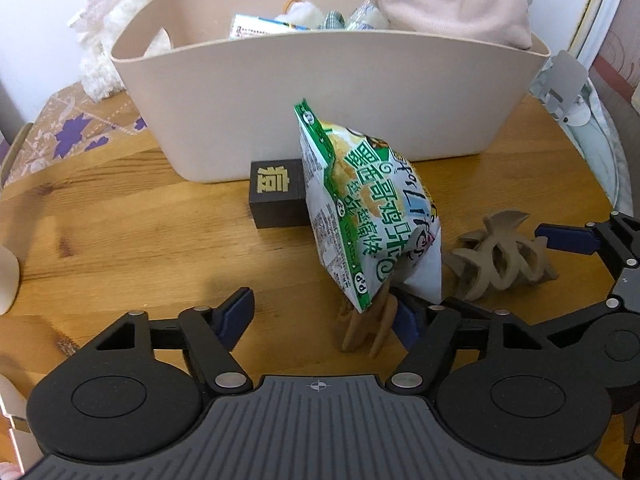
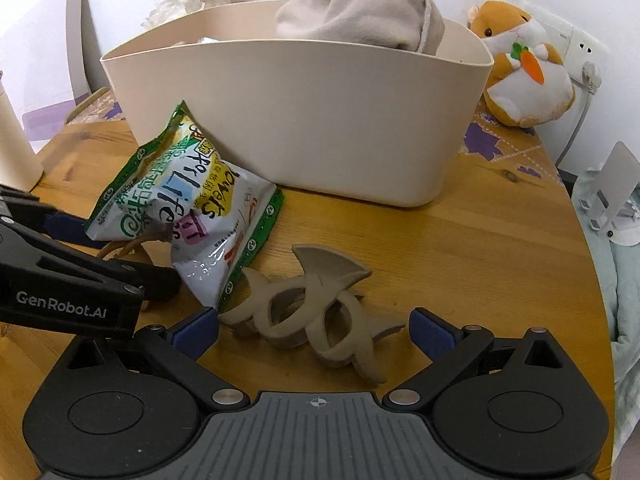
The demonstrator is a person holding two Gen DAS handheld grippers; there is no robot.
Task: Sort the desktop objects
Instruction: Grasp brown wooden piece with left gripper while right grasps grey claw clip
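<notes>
The right gripper (image 2: 314, 326) has its jaws wide apart, and a big tan hair claw (image 2: 316, 314) lies flat on the wooden table (image 2: 460, 248) right between them. The blue pads (image 2: 430, 330) do not touch it on either side, so this gripper holds nothing.

The left gripper (image 1: 320, 316) is open wide too. Near its right-hand jaw a second, smaller tan clip (image 1: 366, 326) stands on the table, and the bottom corner of a green and white snack bag (image 1: 360, 212) sits on top of that clip. The jaws are not closed on the bag or the clip; the left-hand jaw is well apart from both. I cannot tell if the right-hand pad touches the clip.

The snack bag stands up tilted, just past the left jaws. From the right gripper it is ahead and to the left, its lower corner close to the hair claw.

Behind the bag lies a small dark box (image 1: 276, 196) with a gold sign on it, touching the front of the beige bin (image 1: 320, 96).

The bin stands further ahead of both grippers. A pale cloth bundle (image 1: 456, 4) sticks up out of it.

Far back, an orange hamster toy (image 2: 524, 68) sits past the bin on the right, and a white fluffy toy (image 1: 108, 20) on the left
</notes>
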